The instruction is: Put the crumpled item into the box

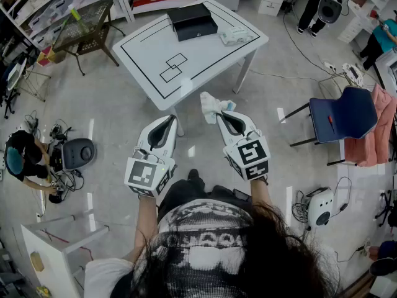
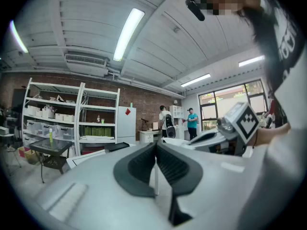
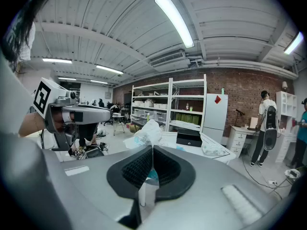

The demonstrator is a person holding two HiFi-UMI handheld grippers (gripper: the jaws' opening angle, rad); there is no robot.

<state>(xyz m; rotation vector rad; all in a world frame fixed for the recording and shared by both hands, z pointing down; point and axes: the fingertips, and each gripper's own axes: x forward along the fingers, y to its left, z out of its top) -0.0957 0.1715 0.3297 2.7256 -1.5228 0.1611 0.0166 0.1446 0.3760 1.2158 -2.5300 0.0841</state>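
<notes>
- Jaws of my left gripper [image 1: 170, 119] are pressed together with nothing between them, held in the air short of the white table [image 1: 155, 48].
- Ahead, the black box [image 1: 193, 21] sits near the table's far edge, well apart from both tools.
- Farther right, the crumpled item [image 1: 213, 106], white, sticks out beyond my right gripper [image 1: 224, 114], whose jaws pinch it tight.

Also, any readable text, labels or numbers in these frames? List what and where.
None legible.
Marker cubes: black-and-white square patterns only, no letters.
Shirt print: too blurred to read.
Red tag on white cabinet: too small to read.
</notes>
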